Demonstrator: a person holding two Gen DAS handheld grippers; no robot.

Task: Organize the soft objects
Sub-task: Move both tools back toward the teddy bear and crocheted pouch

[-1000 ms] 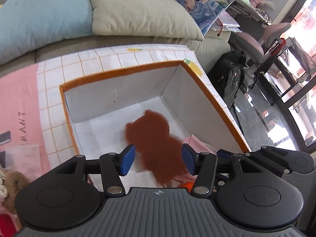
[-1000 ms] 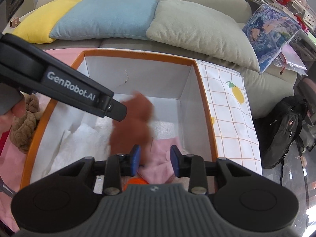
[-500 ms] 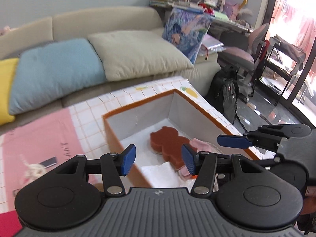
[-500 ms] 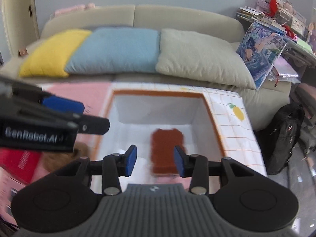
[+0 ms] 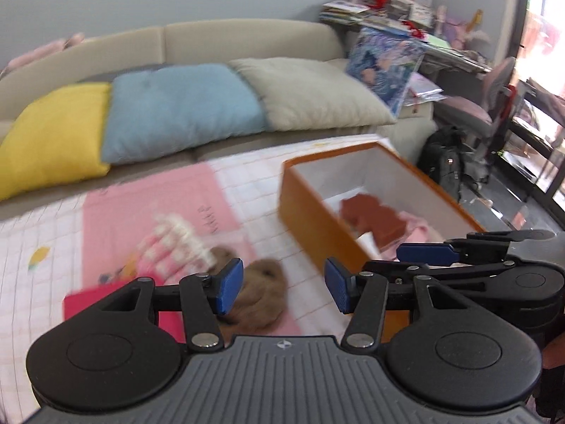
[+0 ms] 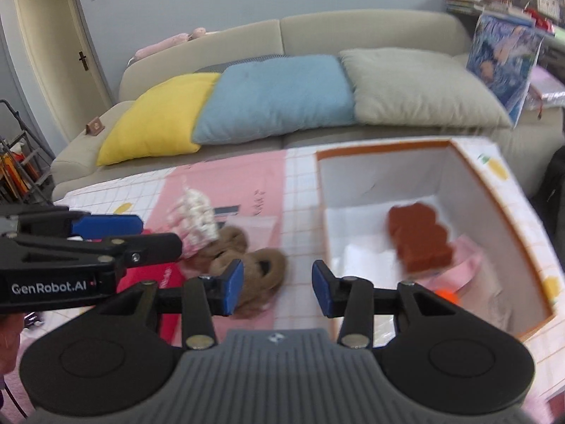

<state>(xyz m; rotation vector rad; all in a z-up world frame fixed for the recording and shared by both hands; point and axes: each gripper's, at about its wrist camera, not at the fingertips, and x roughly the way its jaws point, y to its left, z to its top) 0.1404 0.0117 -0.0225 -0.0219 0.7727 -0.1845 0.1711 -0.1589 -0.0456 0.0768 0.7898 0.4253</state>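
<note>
Both grippers' fingers (image 5: 231,284) apart, empty, above checked cloth (image 6: 300,176) before cushioned sofa (image 6: 353,28)

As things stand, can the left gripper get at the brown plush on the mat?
Probably yes: the left gripper is open and empty, and the brown plush lies uncovered just ahead of it, outside the orange box.

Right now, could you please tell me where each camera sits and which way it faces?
Left wrist: on the left tongs, facing the sofa over the table; right tongs show at right.
Right wrist: on the right tongs, facing the sofa over the orange box; left tongs and a bit of hand show at left.
Shared: box, brown bear cushion, brown plush slippers.
</note>
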